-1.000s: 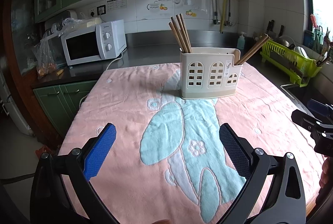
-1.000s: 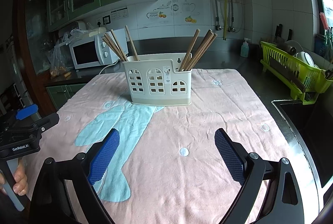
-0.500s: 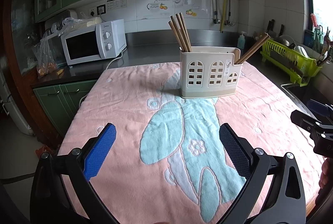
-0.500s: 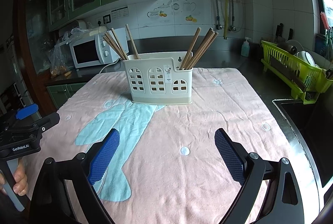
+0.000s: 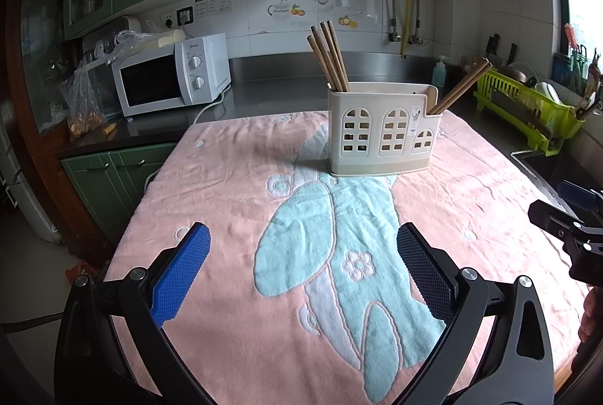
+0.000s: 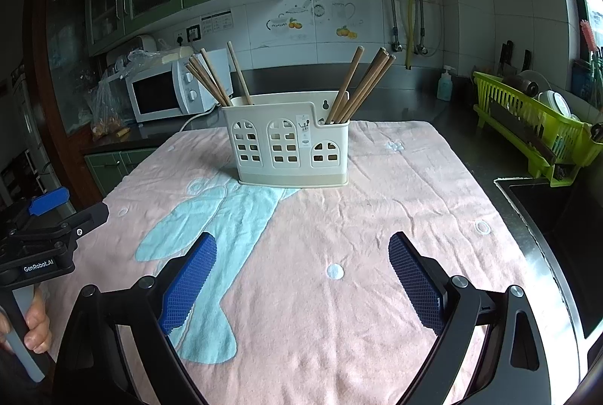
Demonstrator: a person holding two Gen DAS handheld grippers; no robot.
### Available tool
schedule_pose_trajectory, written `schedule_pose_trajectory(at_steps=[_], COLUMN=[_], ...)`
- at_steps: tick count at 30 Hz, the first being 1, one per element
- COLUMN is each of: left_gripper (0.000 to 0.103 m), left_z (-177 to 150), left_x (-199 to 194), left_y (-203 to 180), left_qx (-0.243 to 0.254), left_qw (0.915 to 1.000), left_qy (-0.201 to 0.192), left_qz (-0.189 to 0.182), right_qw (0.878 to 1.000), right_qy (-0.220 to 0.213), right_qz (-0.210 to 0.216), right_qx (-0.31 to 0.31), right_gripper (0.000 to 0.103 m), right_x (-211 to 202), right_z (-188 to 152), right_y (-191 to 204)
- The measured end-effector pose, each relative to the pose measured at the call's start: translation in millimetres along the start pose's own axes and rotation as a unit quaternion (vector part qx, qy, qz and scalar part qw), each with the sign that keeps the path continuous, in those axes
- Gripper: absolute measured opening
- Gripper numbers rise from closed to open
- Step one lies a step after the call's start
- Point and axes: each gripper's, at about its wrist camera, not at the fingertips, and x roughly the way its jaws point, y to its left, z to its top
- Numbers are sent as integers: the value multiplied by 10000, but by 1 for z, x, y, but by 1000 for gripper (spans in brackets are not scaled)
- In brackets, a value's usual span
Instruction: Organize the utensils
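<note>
Cream plastic utensil caddy with arched cut-outs (image 6: 288, 145), frame centre, upright on pink-and-teal towel (image 6: 377, 216) over worktop. Brown wooden chopsticks (image 6: 360, 84) in end compartments, leaning outward, tips up. White microwave (image 5: 171, 79) upper left. Left tongs (image 5: 303, 269) and right tongs (image 6: 301, 277) wide, empty.

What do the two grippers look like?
Both are black frames with silver bolts. The left gripper and right gripper each carry two fingers with knurled blue pads, the right-hand pad looking darker. The left gripper's body, seen from the right wrist, bears white "GenRobot.AI" lettering and a blue tab.
</note>
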Motion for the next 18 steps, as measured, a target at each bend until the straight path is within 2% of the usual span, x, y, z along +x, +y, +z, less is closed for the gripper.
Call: schedule_pose_trajectory(at_steps=[18], left_gripper=[98], left_z=[1], left_x=[0], left_y=[0], left_qx=[-18], left_qw=[10000], left_qy=[-17], left_qz=[9], right_qw=[10000], right_qy=[14], right_qz=[-3], right_qx=[14], right_gripper=[89], right_x=[4], right_z=[-6], right_y=[-2])
